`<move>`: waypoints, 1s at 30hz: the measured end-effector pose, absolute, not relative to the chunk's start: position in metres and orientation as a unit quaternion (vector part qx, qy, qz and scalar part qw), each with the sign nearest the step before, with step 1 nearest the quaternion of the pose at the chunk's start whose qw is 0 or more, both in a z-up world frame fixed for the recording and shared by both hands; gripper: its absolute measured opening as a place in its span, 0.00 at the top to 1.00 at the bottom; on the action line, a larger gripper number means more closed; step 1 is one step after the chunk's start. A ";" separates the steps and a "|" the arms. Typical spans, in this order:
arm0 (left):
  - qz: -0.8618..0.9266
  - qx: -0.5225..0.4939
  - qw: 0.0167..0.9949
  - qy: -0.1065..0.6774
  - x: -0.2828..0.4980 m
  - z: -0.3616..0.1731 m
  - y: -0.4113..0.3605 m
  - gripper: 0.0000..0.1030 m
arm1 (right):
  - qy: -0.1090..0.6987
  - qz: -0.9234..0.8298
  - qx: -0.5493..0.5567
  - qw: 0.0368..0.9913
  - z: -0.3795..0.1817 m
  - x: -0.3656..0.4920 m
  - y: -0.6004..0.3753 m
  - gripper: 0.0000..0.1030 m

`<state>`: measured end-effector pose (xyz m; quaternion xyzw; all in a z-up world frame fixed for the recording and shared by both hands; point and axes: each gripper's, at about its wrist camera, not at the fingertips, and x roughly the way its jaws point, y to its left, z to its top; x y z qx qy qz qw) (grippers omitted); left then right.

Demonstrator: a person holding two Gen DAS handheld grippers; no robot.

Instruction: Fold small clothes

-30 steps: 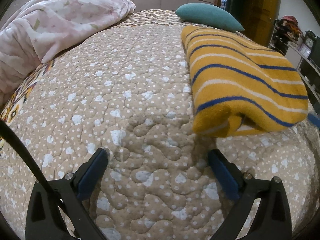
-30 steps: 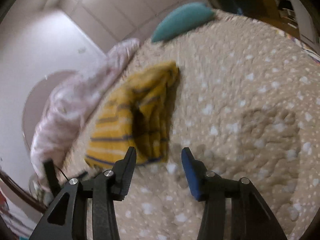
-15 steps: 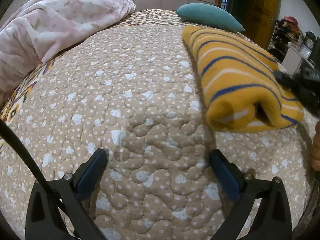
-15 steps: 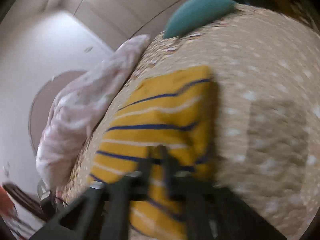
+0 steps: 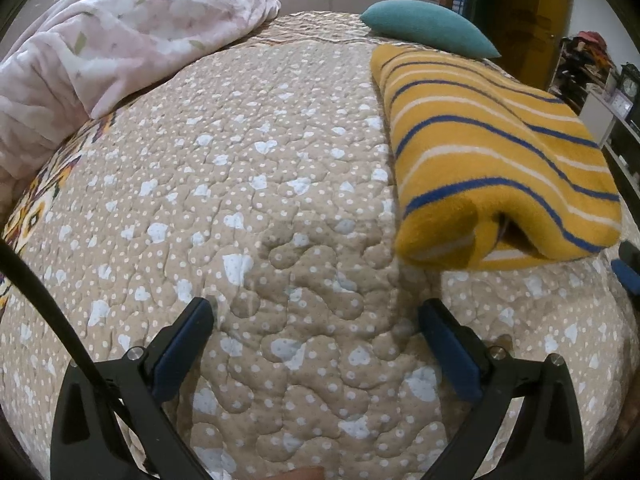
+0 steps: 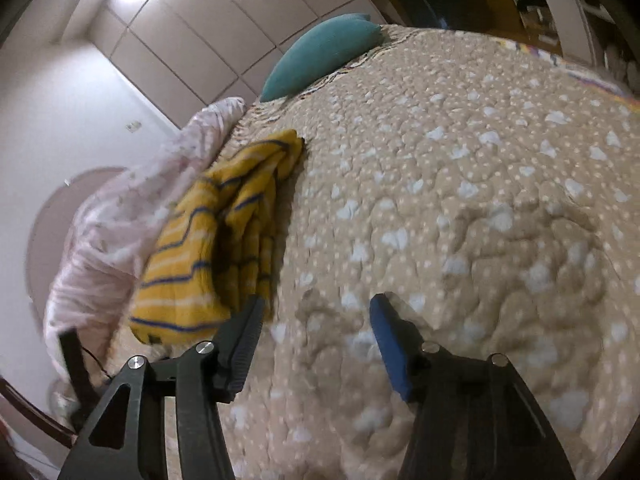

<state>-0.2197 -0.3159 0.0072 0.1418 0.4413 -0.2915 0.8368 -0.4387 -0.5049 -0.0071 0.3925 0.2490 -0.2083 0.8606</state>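
A folded yellow garment (image 5: 492, 152) with blue and white stripes lies on the beige quilted bedspread (image 5: 248, 184); its rolled end faces me in the left wrist view. My left gripper (image 5: 316, 320) hovers open over bare quilt, left of and nearer than the garment. In the right wrist view the garment (image 6: 216, 248) lies to the left. My right gripper (image 6: 316, 316) has its jaws opening over the quilt with nothing between them, its left finger close beside the garment's near edge. A tip of the right gripper (image 5: 628, 276) shows at the left wrist view's right edge.
A pink floral duvet (image 5: 100, 52) is heaped along the bed's left side. A teal pillow (image 5: 428, 28) lies at the head of the bed, beyond the garment. Shelves with clutter (image 5: 592, 60) stand past the bed's right edge. White wardrobe doors (image 6: 208, 32) line the far wall.
Half a second ago my right gripper was shut on the garment's near end; now it has let go and pulled back to the garment's right. The garment has shifted slightly. The left gripper stayed put.
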 end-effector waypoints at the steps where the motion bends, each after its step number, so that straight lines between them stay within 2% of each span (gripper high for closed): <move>1: -0.289 0.137 0.837 0.443 -0.219 0.007 -0.316 0.00 | 0.255 -0.222 0.380 0.861 -0.006 -0.439 -0.498 0.41; 3: -0.286 0.131 0.840 0.442 -0.221 0.007 -0.315 0.00 | 0.264 -0.247 0.352 0.863 -0.004 -0.440 -0.487 0.39; 5: -0.286 0.130 0.842 0.438 -0.223 0.007 -0.314 0.00 | 0.277 -0.266 0.315 0.868 -0.002 -0.433 -0.473 0.32; 12: -0.286 0.129 0.847 0.430 -0.228 0.008 -0.312 0.00 | 0.338 -0.318 0.205 0.862 -0.001 -0.413 -0.444 0.25; 30: -0.289 0.126 0.848 0.427 -0.229 0.008 -0.309 0.00 | 0.363 -0.364 0.159 0.843 -0.003 -0.405 -0.433 0.18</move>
